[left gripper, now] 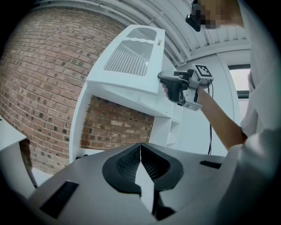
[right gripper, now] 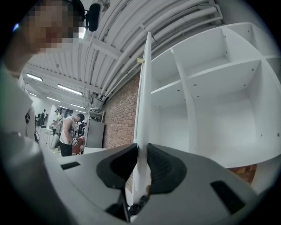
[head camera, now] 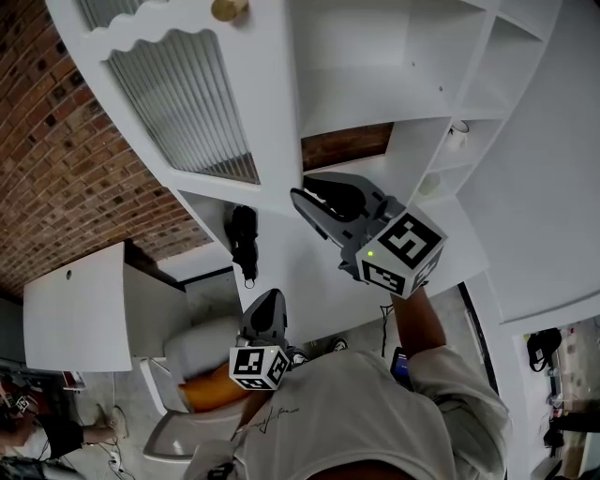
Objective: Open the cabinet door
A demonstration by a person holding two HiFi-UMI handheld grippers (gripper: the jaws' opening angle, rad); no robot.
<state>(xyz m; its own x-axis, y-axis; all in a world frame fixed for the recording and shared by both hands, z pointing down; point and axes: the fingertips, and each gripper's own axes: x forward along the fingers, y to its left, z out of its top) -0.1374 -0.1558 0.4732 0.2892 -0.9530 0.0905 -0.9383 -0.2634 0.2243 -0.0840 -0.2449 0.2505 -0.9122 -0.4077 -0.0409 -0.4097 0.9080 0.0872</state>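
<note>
Right arm is up: the forearm (head camera: 422, 319) reaches out from the shoulder and carries the right gripper (head camera: 309, 202) to the cabinet, jaws pointing level at the woodwork. In the right gripper view the right gripper (right gripper: 141, 151) has its two dark pads clamped on the free edge of the cabinet door (right gripper: 142, 110), which runs straight up between them, seen edge-on. The brass knob (right gripper: 140, 60) sits higher on that same edge, well above the grip. From the left gripper view the hold lands near the door's lower corner, and the cabinet door (left gripper: 131, 61) stands swung out from the cabinet's front.

To the right of the clamped edge, the white shelves (right gripper: 219, 88) are open to view. In the head view the cabinet door (head camera: 272, 94) shows its ribbed panel (head camera: 187, 103) and the knob (head camera: 228, 8) at the top edge of the picture, with the brick wall (head camera: 56, 169) behind.

The left gripper (head camera: 269, 302) hangs lower, close to the person's torso and well apart from the door. Its own view shows the left gripper (left gripper: 140, 147) with jaws pressed together, nothing between them, aimed level at the cabinet's base.
</note>
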